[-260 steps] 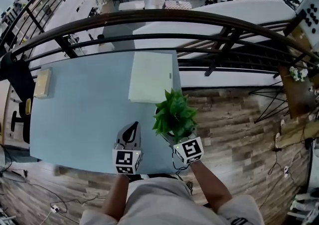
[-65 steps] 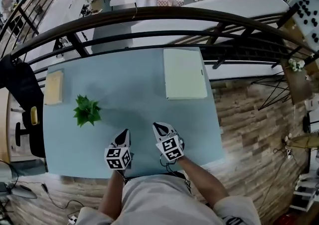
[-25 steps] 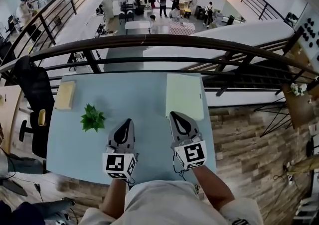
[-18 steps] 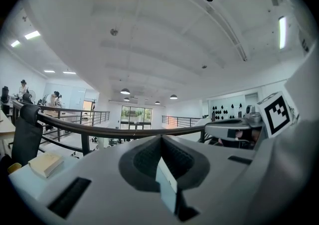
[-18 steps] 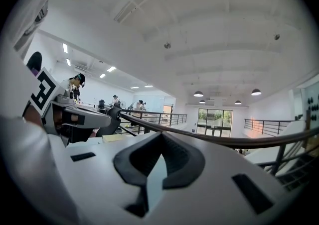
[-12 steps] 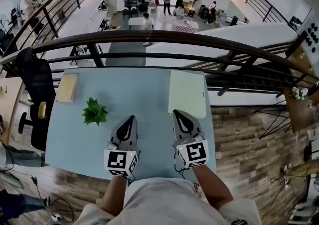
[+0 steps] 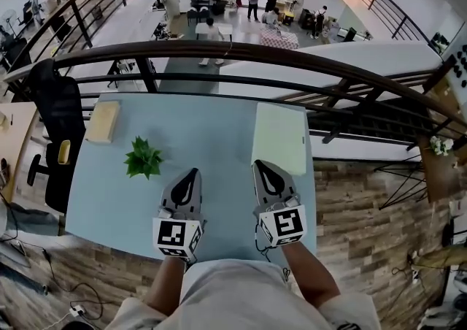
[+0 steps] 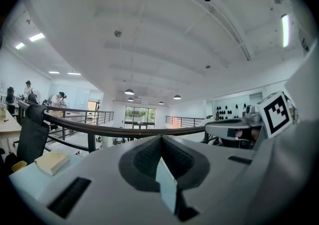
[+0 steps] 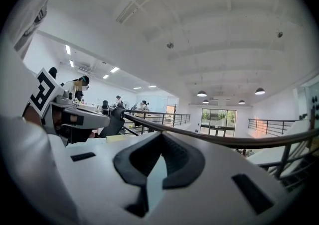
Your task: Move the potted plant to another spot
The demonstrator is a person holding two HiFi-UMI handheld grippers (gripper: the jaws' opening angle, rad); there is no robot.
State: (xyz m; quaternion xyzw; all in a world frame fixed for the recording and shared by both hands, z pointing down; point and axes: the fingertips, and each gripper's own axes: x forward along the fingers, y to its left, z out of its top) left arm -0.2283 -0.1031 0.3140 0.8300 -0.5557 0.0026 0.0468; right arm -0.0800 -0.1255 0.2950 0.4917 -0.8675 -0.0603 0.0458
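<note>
The small potted plant (image 7: 143, 158) stands on the left part of the pale blue table (image 7: 219, 146), seen in the head view only. My left gripper (image 7: 193, 172) rests near the table's front edge, right of the plant and apart from it, its jaws closed together on nothing. My right gripper (image 7: 260, 165) lies level beside it, further right, shut and holding nothing. In the left gripper view the left gripper (image 8: 160, 137) has its tips meeting, and in the right gripper view the right gripper (image 9: 160, 136) has its tips meeting too. The plant is not in either gripper view.
A pale green pad (image 7: 278, 138) lies at the table's back right. A small tan box (image 7: 102, 121) sits at the back left. A dark curved railing (image 7: 233, 51) runs behind the table. A black chair (image 7: 52, 117) stands left of it. Wood floor (image 7: 365, 212) lies right.
Since 10 seconds ago the plant went from the table's front right, by my right gripper, to the left part. Over the last second both grippers stay put; only the view shifts slightly.
</note>
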